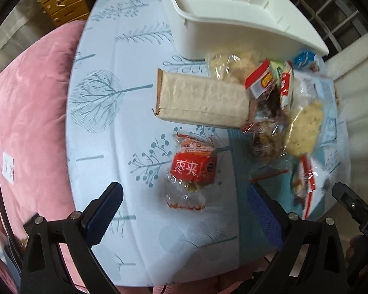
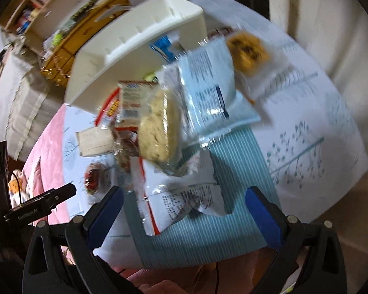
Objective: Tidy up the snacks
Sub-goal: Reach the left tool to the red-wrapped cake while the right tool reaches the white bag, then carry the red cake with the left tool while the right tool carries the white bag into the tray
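A pile of wrapped snacks (image 1: 277,112) lies on a tree-print cloth (image 1: 105,127) before a white plastic bin (image 1: 233,22). A red-labelled snack packet (image 1: 191,171) lies apart, just ahead of my open, empty left gripper (image 1: 184,210). A beige flat box (image 1: 203,100) lies behind it. My right gripper (image 2: 184,210) is open and empty, its fingers either side of a white crinkled packet (image 2: 181,196). The pile also shows in the right wrist view (image 2: 164,122), below the bin (image 2: 139,49). The right gripper's body (image 1: 355,210) shows at the right edge of the left wrist view.
A pink cushion (image 1: 29,112) lies left of the cloth. A wooden drawer unit (image 1: 61,0) stands behind. A striped teal mat (image 2: 238,171) lies under the packets. Shelves (image 2: 44,2) and a grey sofa arm (image 2: 19,103) show at the right wrist view's left.
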Demonstrator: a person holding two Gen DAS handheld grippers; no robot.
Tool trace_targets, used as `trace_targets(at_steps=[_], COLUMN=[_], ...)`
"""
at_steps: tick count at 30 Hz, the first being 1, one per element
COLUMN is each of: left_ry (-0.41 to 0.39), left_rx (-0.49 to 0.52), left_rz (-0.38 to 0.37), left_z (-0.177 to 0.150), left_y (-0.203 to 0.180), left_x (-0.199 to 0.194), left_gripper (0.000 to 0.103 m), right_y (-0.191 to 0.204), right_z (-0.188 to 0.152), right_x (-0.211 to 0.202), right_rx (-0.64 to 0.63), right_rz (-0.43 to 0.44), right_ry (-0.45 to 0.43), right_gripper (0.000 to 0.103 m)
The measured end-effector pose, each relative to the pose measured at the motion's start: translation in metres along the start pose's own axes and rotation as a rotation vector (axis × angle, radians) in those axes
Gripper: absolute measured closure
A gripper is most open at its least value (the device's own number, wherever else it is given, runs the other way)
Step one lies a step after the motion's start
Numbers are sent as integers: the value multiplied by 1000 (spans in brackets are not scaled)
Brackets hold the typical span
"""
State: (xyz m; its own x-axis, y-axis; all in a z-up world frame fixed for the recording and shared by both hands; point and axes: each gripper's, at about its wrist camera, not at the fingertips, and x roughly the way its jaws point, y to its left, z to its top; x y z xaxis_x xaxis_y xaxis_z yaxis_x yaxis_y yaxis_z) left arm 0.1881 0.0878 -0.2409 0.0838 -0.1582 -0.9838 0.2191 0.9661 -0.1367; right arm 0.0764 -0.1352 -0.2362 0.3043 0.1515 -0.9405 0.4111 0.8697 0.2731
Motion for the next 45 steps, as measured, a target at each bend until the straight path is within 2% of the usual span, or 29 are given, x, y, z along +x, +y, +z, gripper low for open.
trace_targets(at_steps=[5,7,13,16,18,30,35,45], left_ry=[46,62,108,144,176,233,237,242], left_rx=[37,52,78,94,98,99,75,26], left_rz=[-12,-14,-28,-35,-57,-96,-87,-108], left_z=[12,16,27,32,37,56,56,66], left_y=[2,2,-2,-3,0,11,20,44], left_x=[22,29,46,53,58,73,69,38], left_gripper=[6,8,19,38,45,54,55,55], right_y=[2,2,14,18,19,23,24,26], right_z=[0,2,3,3,3,13,27,40], right_x=[24,29,46,54,56,68,67,46], right_rx=[-22,-12,-6,15,28,89,127,230], right_rz=[-69,-44,-42,-47,-46,-47,-91,-140], right_ry=[-18,-27,8,31,44,134,178,246], right_gripper=[3,3,3,4,6,20,26,26])
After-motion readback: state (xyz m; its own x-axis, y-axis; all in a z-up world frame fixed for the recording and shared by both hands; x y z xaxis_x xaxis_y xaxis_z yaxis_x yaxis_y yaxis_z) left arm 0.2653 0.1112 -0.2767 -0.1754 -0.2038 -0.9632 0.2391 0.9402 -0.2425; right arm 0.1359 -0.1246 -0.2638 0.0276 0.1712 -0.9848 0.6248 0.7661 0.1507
